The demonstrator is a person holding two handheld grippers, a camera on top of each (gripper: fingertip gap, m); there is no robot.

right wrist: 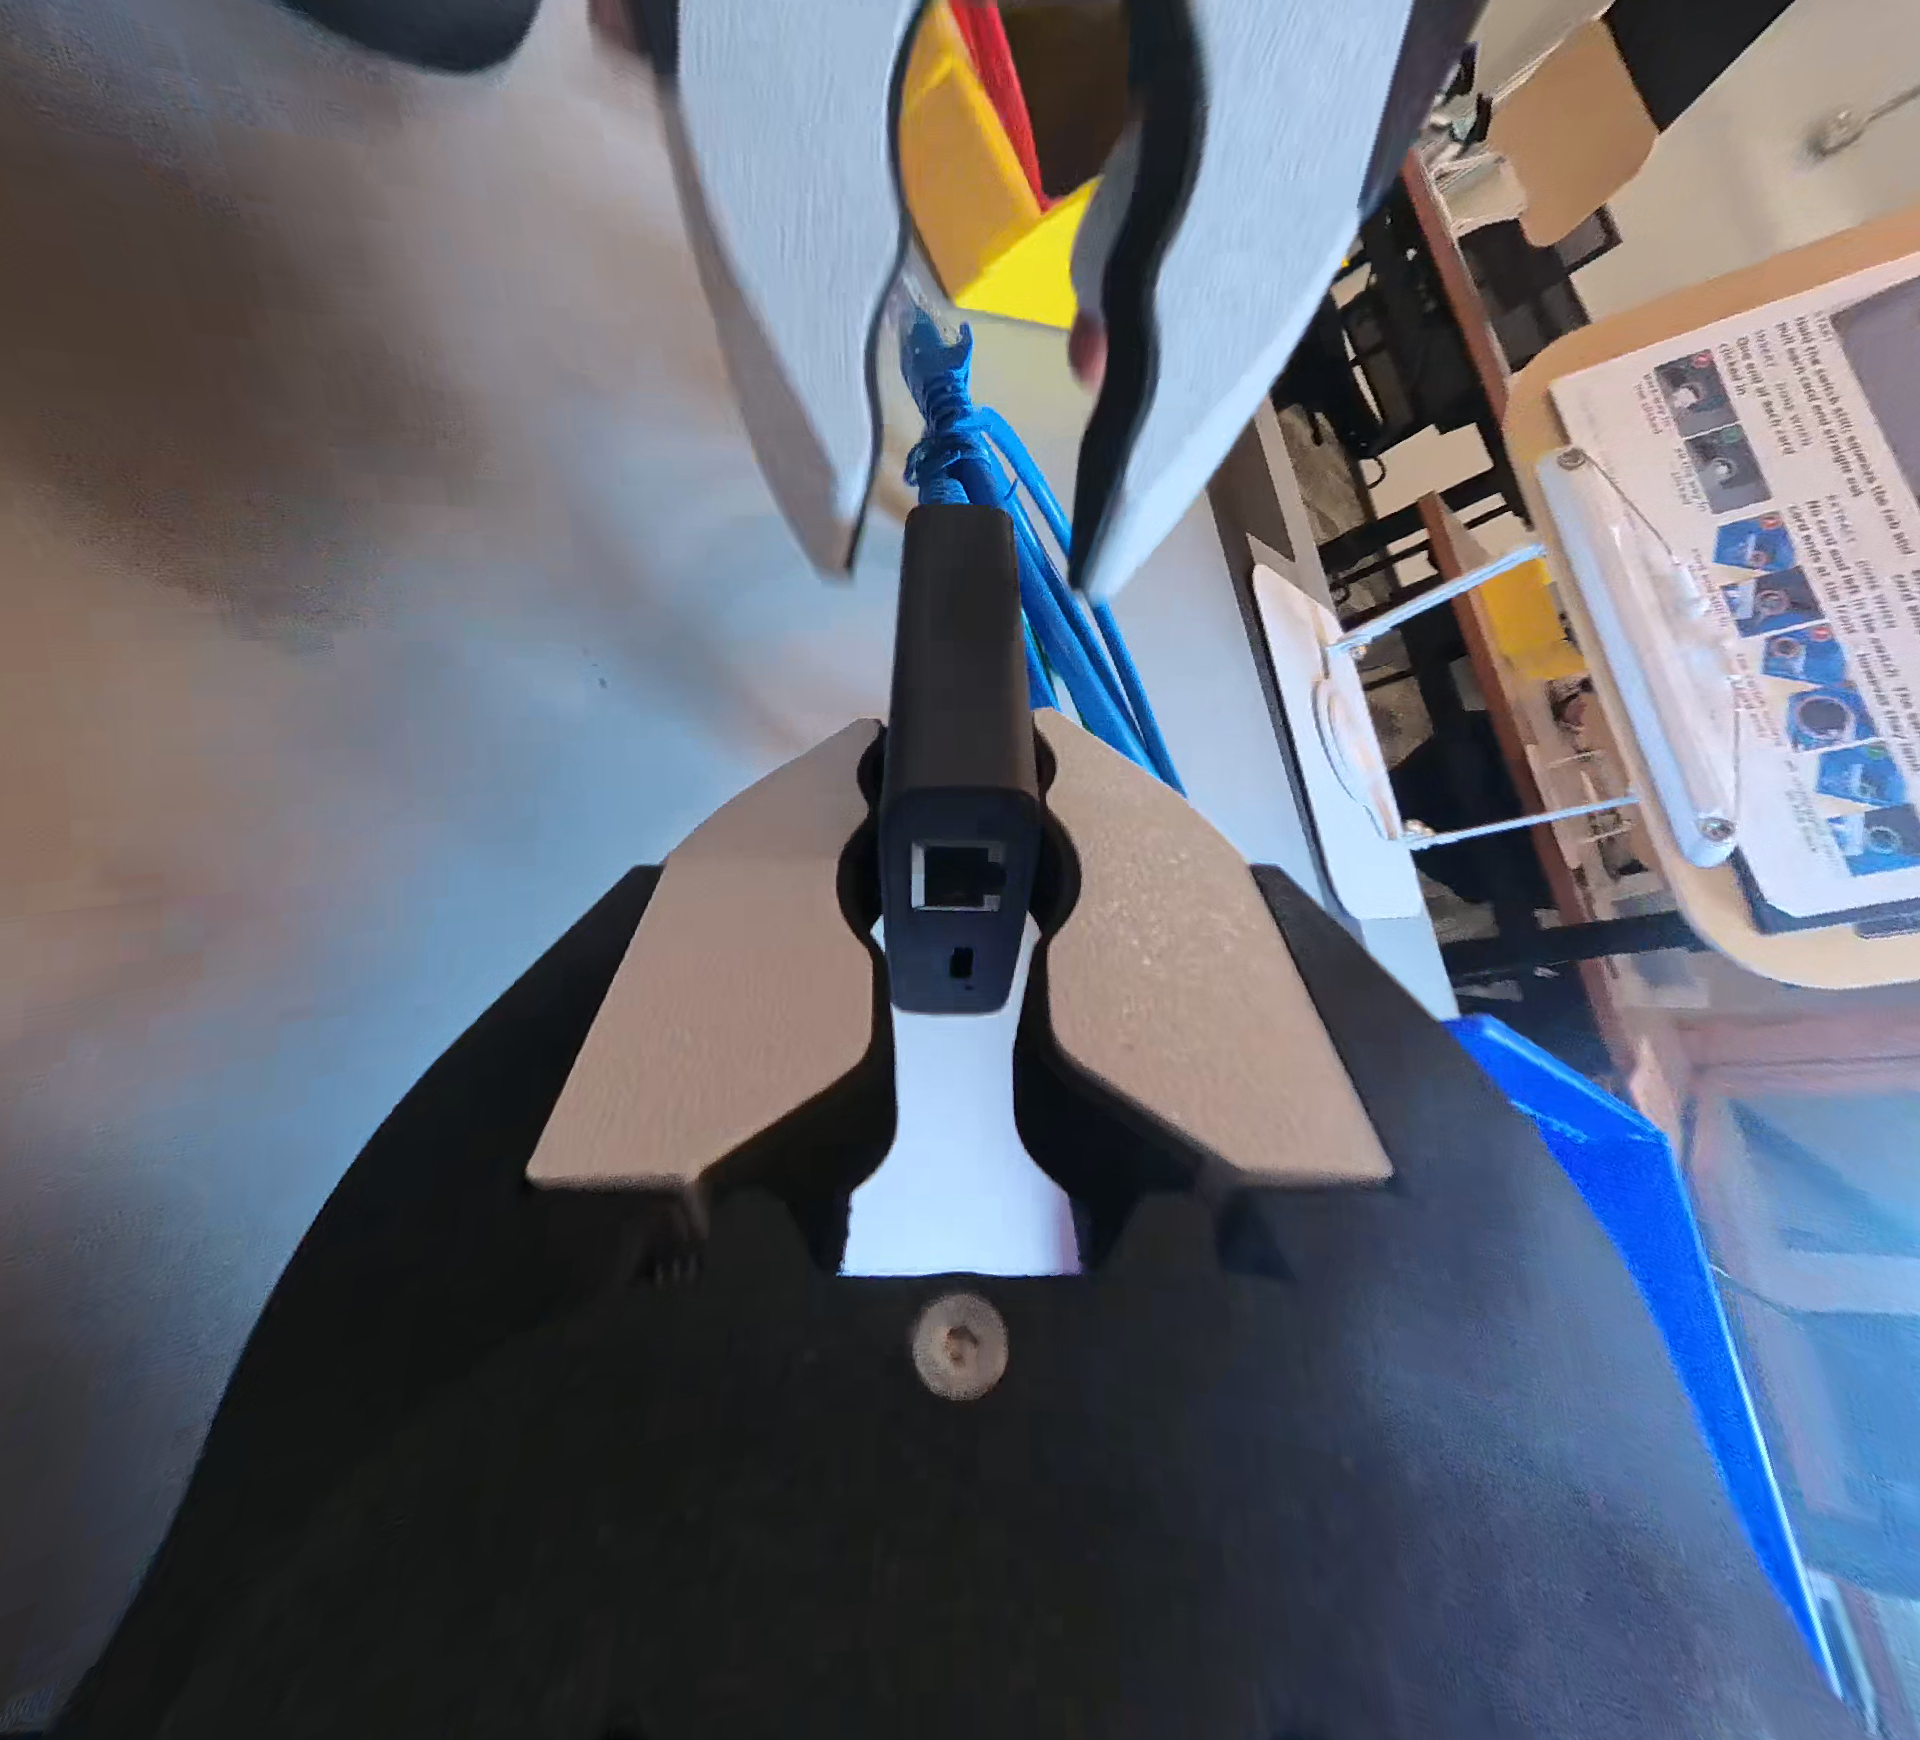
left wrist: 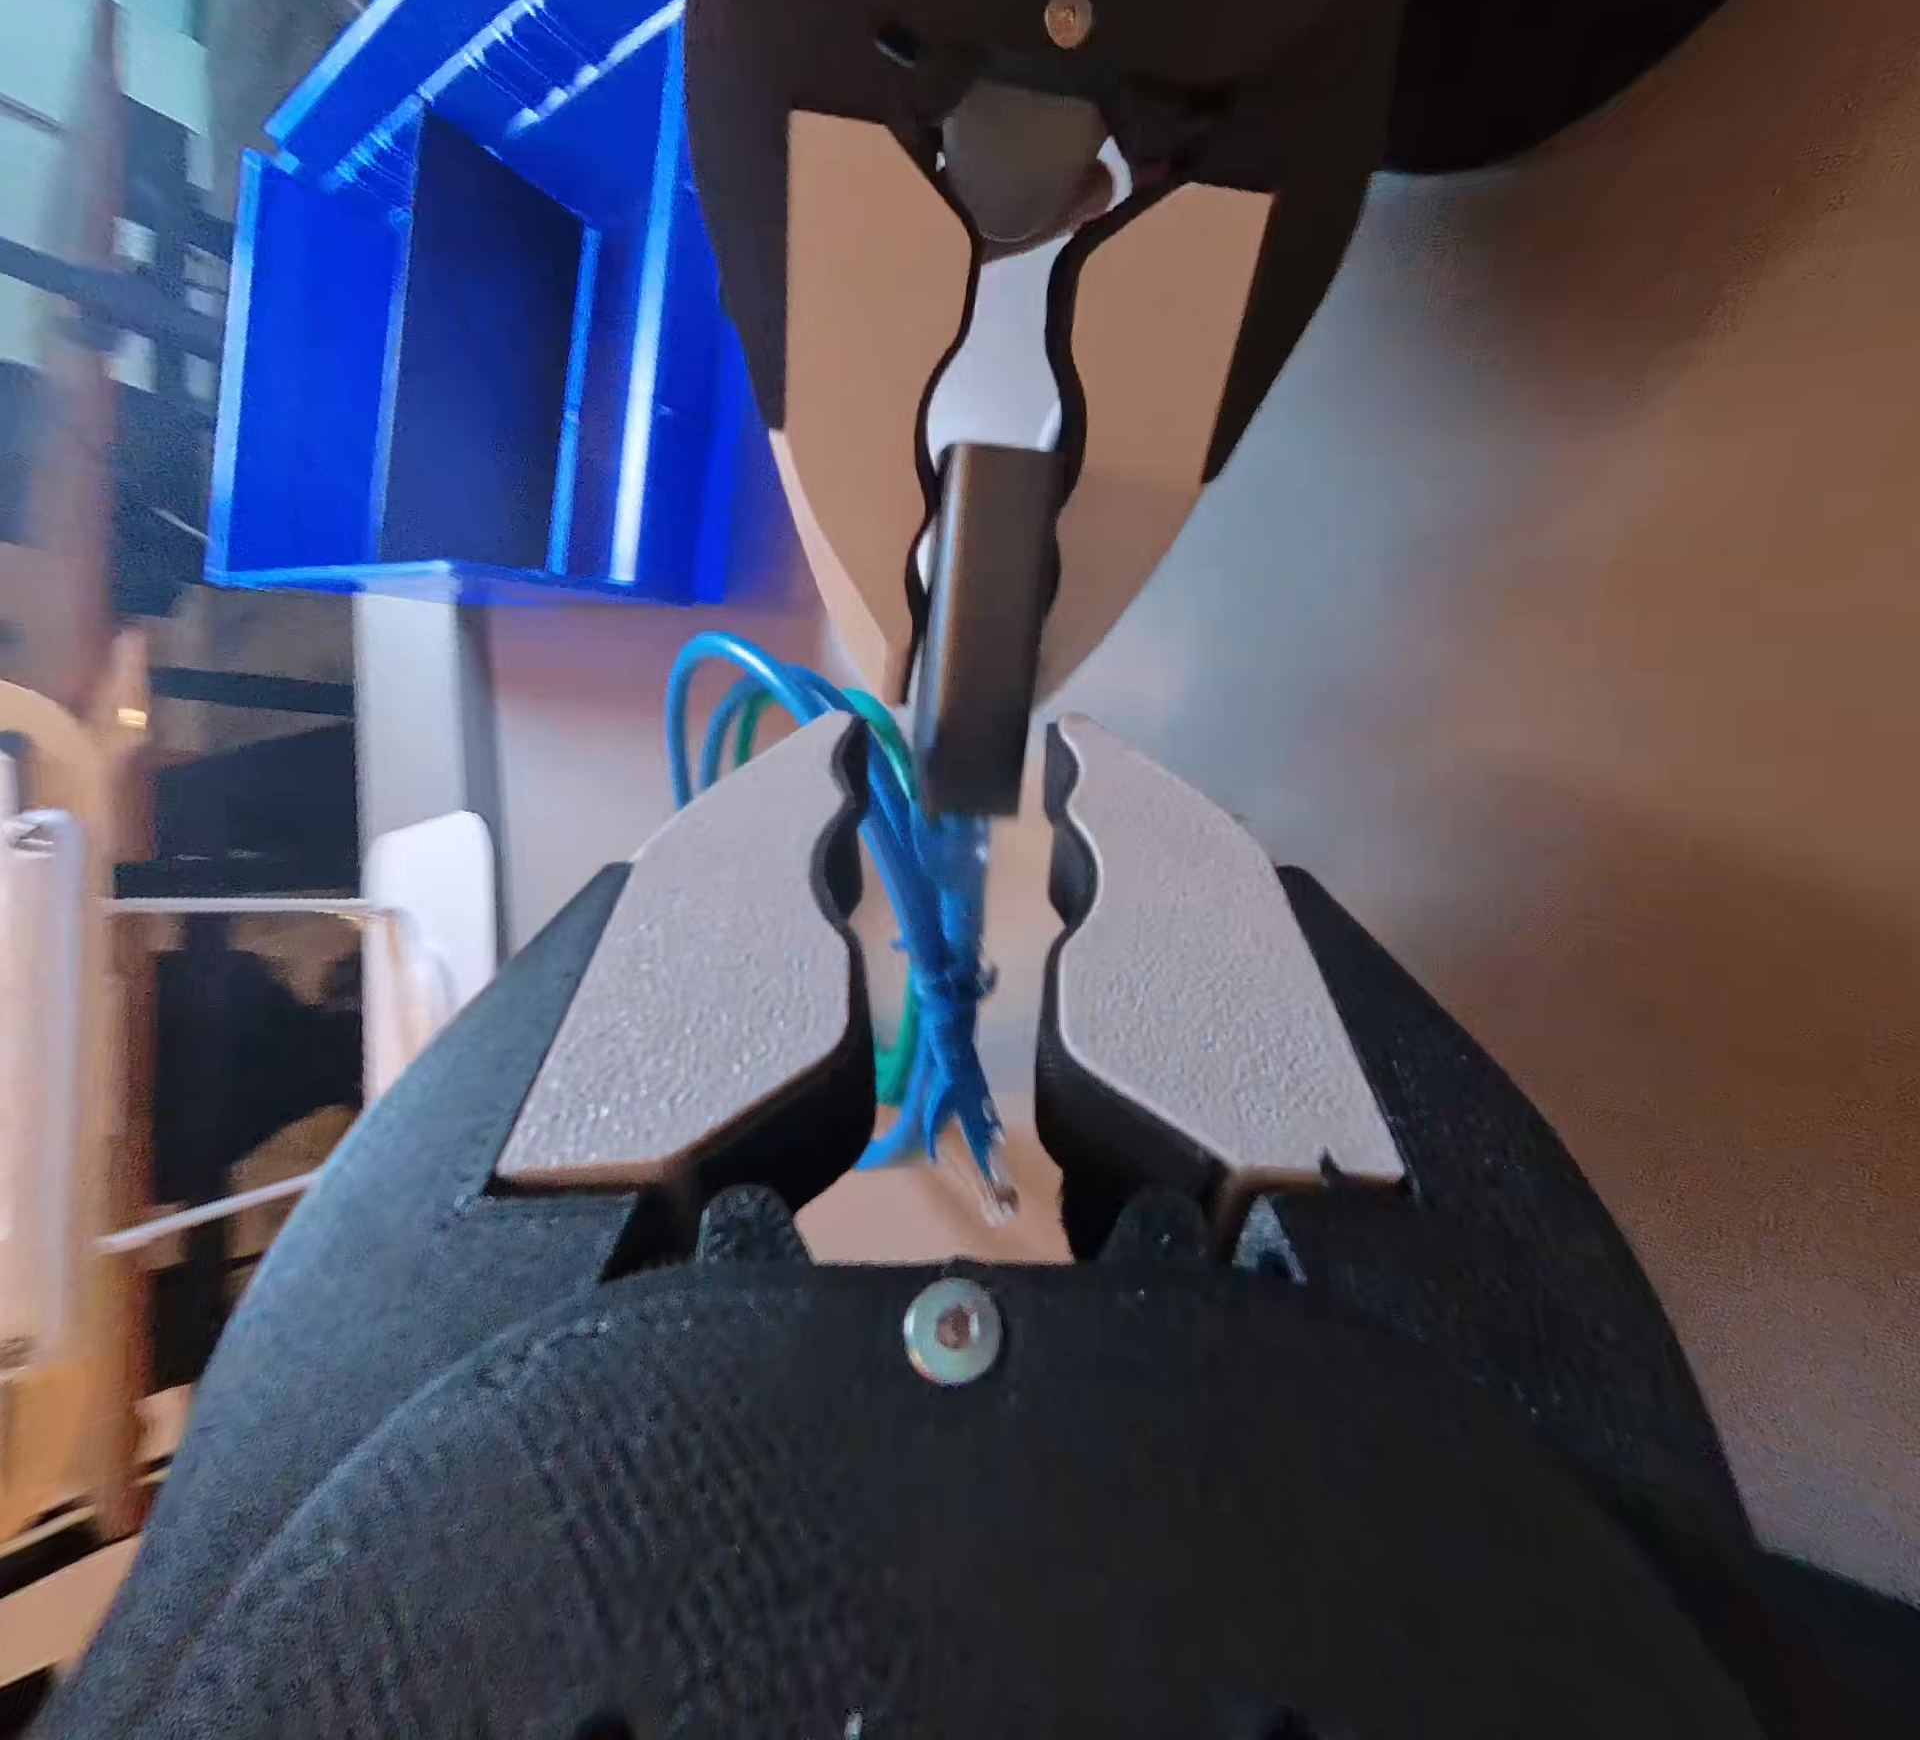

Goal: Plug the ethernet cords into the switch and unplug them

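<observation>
My right gripper (right wrist: 956, 734) is shut on a small black switch (right wrist: 956, 651), whose empty port (right wrist: 956, 875) faces its camera. In the left wrist view the switch (left wrist: 982, 610) hangs between the right gripper's dark fingers (left wrist: 987, 589). A tied bundle of blue ethernet cords (left wrist: 951, 973), with a green one (left wrist: 883, 740), meets the switch's far end. It runs through my left gripper (left wrist: 956, 745), which is open with neither pad pressing the cords. A loose clear plug (left wrist: 992, 1181) lies near the finger bases. It also shows in the right wrist view (right wrist: 925, 329), between the left gripper's fingers (right wrist: 966, 563).
A blue bin (left wrist: 468, 360) stands to the left on the pale table (left wrist: 1558, 755) and also shows in the right wrist view (right wrist: 1621, 1275). A yellow bin (right wrist: 977, 173) is behind the left gripper. An instruction sheet on a wire stand (right wrist: 1766, 599) is at right.
</observation>
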